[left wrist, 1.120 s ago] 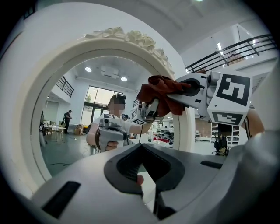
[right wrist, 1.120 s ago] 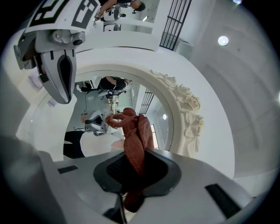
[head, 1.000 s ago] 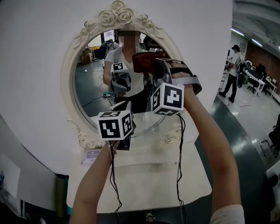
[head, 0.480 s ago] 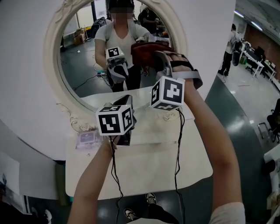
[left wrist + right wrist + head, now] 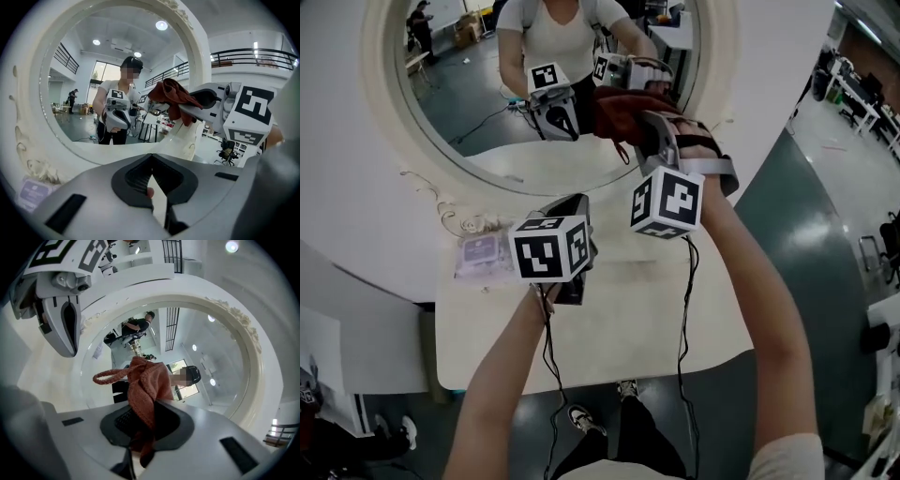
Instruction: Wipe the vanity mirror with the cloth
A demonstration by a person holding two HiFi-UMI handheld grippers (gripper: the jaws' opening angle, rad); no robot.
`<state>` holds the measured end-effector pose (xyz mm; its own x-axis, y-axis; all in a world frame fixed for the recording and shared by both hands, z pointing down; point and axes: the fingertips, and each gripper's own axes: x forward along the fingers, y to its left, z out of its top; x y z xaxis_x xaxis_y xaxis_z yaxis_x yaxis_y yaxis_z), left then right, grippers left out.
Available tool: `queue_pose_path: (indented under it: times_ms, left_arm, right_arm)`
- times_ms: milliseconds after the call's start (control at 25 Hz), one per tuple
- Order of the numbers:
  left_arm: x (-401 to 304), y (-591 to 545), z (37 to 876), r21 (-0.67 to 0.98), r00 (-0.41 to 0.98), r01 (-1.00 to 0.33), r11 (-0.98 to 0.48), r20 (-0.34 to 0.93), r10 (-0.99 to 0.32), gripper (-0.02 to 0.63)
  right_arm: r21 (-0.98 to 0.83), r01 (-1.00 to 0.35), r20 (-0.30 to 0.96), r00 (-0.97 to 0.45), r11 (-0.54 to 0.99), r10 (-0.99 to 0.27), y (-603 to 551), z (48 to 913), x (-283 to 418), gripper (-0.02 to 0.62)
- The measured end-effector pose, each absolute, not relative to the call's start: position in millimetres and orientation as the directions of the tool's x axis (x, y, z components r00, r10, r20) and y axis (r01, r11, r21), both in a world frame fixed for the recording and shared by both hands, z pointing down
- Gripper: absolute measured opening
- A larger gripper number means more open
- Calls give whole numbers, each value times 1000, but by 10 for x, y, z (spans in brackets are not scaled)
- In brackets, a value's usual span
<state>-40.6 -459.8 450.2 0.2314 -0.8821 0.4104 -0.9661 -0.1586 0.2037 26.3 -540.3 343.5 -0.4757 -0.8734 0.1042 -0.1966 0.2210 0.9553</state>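
Observation:
The oval vanity mirror (image 5: 478,84) in its white carved frame (image 5: 380,112) stands at the back of a cream table (image 5: 628,319). My right gripper (image 5: 649,127) is shut on a reddish-brown knitted cloth (image 5: 617,108) held at the glass near the lower right rim. In the right gripper view the cloth (image 5: 145,390) bunches out of the jaws towards the mirror (image 5: 211,357). My left gripper (image 5: 567,204) hovers over the table below the frame, shut, with nothing in it (image 5: 151,161). The left gripper view shows the cloth (image 5: 173,96) to its right.
A small lavender packet (image 5: 480,255) lies on the table by the frame's lower left scrollwork. The table's front edge (image 5: 581,380) is near my body, with dark floor (image 5: 825,244) to the right. Cables hang from both grippers.
The view has tipped down, so the mirror sits higher in the frame. My right gripper carried the cloth down from the mirror's middle right to its lower right rim. The left gripper barely moved.

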Motion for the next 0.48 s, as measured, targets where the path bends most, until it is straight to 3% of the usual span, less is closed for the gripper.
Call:
queue_pose_path:
  times_ms: [280, 480]
  left_arm:
    - [-585, -4398, 5080, 227, 214, -967, -115, 481, -850, 11]
    - [-705, -4326, 5252, 230, 197, -969, -89, 504, -841, 11]
  right_arm:
    - [922, -145, 251, -484, 360, -838, -5300, 4430, 20, 66]
    - [906, -140, 292, -481, 401, -827, -5276, 4664, -59, 66]
